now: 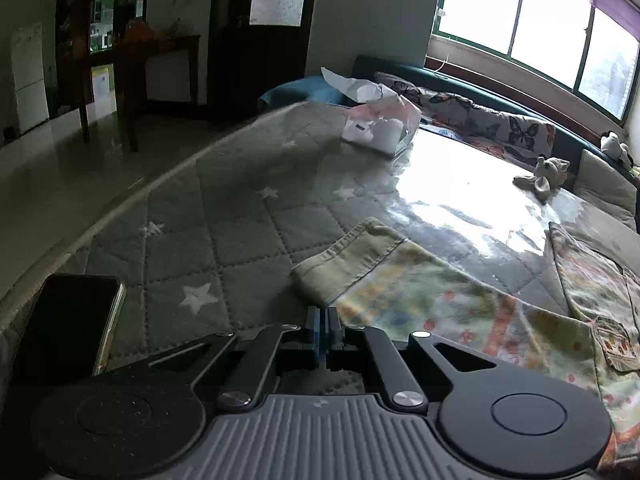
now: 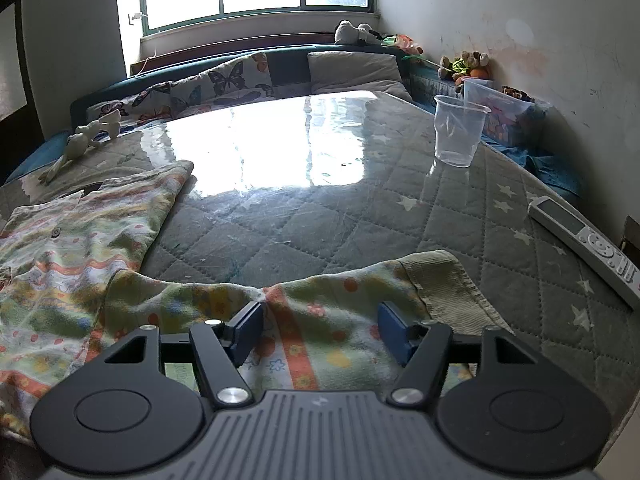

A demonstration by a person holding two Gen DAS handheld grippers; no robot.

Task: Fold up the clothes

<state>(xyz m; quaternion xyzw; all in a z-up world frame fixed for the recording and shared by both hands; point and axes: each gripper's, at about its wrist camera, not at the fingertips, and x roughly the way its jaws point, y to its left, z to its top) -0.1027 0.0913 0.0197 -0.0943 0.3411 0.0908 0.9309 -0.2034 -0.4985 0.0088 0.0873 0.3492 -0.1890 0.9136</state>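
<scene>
My left gripper [image 1: 323, 320] sits pressed together and my right gripper [image 2: 320, 330] spread over the pastel printed cotton garment's [image 2: 168, 304] ribbed olive cuffs; I judge gripping them comes next.

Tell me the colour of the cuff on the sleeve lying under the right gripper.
The cuff is plain pale olive green, ribbed, unlike the printed sleeve; right wrist view shows it best.

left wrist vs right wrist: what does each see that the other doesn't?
Left wrist only: a phone at the mattress edge, a torn white package, and the left gripper shut at the sleeve cuff.
Right wrist only: a clear plastic cup, a remote control, and the right gripper open over the other sleeve.
Both: the patterned pyjama top, the quilted mattress and the butterfly pillow.
</scene>
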